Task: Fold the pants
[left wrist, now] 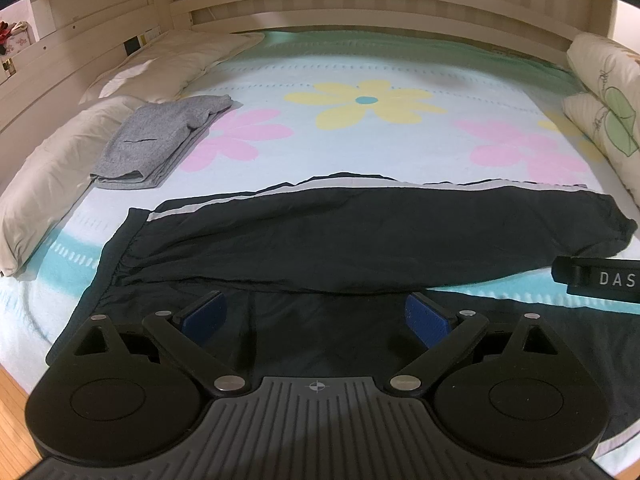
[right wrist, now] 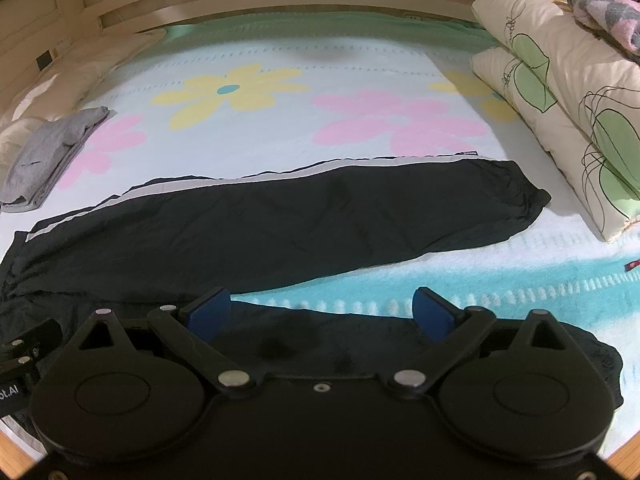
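Observation:
Black pants (left wrist: pixel 360 236) with white side stripes lie spread across the bed, waistband at the left, leg cuffs at the right; they also show in the right wrist view (right wrist: pixel 280 224). One leg lies farther back, the other leg runs under both grippers. My left gripper (left wrist: pixel 316 312) is open, its blue pads wide apart above the near leg by the crotch. My right gripper (right wrist: pixel 324 312) is open above the near leg (right wrist: pixel 304 344) toward its cuff. Neither holds cloth.
The bed sheet (left wrist: pixel 360 140) has a flower print. Folded grey pants (left wrist: pixel 156 140) lie at the back left beside white pillows (left wrist: pixel 48 184). Patterned pillows (right wrist: pixel 560 112) stack at the right. A wooden headboard (left wrist: pixel 360 0) stands behind. My right gripper's body (left wrist: pixel 596 276) shows at the left view's right edge.

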Action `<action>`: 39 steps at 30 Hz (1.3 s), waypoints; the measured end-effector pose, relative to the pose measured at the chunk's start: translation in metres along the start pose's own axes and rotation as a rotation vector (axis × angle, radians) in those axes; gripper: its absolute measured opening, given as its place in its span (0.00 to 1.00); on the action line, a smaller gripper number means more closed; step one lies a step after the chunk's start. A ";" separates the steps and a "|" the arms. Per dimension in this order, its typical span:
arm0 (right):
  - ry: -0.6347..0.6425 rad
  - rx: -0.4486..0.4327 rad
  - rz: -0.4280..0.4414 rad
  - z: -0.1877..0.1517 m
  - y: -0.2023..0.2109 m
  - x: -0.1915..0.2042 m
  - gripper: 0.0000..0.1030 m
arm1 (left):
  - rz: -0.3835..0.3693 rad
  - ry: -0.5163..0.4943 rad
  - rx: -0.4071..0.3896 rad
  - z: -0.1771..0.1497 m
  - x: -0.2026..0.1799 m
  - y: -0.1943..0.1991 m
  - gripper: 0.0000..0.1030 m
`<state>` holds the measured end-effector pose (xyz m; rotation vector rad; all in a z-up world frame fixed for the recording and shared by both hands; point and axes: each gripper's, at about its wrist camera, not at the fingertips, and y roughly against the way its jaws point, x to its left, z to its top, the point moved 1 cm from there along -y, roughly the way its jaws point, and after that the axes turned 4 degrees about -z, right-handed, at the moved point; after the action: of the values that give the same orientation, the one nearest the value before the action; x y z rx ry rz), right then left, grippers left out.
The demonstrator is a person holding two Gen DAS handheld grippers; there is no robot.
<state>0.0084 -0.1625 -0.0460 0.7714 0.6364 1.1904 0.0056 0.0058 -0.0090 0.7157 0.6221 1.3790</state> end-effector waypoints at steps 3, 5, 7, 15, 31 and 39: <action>0.001 0.000 0.000 0.000 0.000 0.000 0.95 | 0.002 -0.002 0.001 0.000 0.000 0.000 0.94; 0.002 0.000 0.000 0.000 0.000 0.000 0.95 | 0.002 -0.003 0.002 0.000 0.000 -0.001 0.94; 0.004 0.000 0.001 0.000 0.000 0.000 0.95 | 0.002 -0.002 0.002 0.000 0.000 -0.001 0.94; 0.006 0.003 0.005 0.001 0.001 0.000 0.95 | 0.001 -0.007 0.004 -0.002 0.000 -0.002 0.94; -0.006 0.006 -0.002 0.003 0.000 -0.004 0.95 | 0.040 -0.020 0.029 -0.003 -0.004 -0.009 0.86; -0.007 0.011 0.000 0.005 0.000 -0.006 0.94 | 0.027 0.020 0.046 -0.006 -0.001 -0.012 0.86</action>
<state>0.0112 -0.1692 -0.0429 0.7850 0.6377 1.1843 0.0087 0.0049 -0.0219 0.7497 0.6637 1.4017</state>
